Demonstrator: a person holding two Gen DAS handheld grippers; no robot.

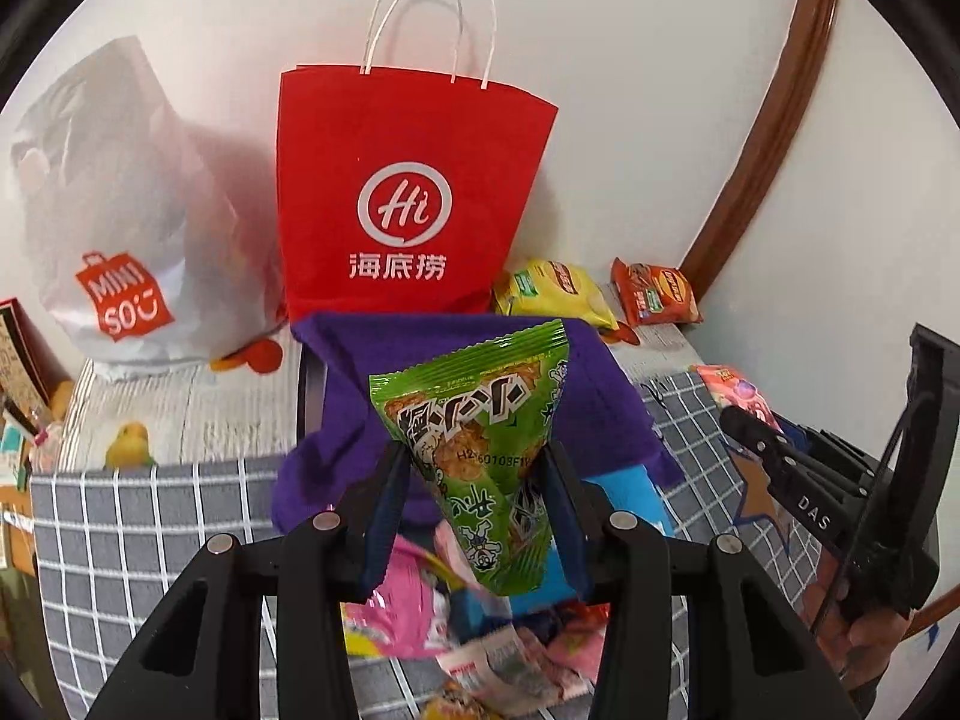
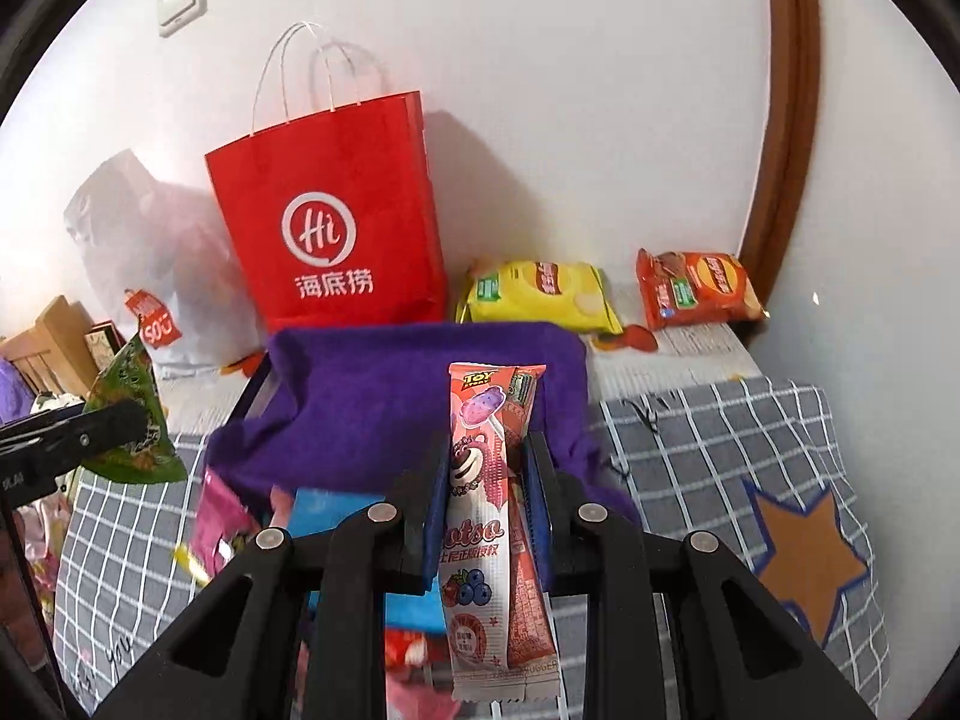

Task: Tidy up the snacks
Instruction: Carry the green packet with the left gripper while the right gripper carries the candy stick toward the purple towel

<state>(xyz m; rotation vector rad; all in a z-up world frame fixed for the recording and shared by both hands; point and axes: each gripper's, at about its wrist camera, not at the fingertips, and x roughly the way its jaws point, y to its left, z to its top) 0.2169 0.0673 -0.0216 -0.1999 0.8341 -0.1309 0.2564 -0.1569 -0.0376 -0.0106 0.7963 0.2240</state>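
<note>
A grey checked cloth (image 2: 720, 450) covers the near part of the surface, and on it sits a box draped in purple fabric (image 2: 384, 396), just in front of a tall red paper bag (image 2: 327, 210) that stands against the white wall. Beside the bag, a yellow chip packet (image 2: 540, 294) and an orange chip packet (image 2: 696, 288) lie flat by the wall. Both grippers tilt downward toward the purple box from above the cloth, side by side and apart. The left gripper (image 1: 480, 468) is closed part-way on a green snack packet (image 1: 480, 420), its pads pinching the packet's narrowed middle; the packet's long axis runs along the fingers, wide sealed end pointing forward toward the red bag. The right gripper (image 2: 483, 474) has its jaws nearly together, clamped on a slim pink lollipop packet (image 2: 489, 510), which stands edge-on between the pads, long axis also in line with the fingers, top end forward over the purple fabric.
</note>
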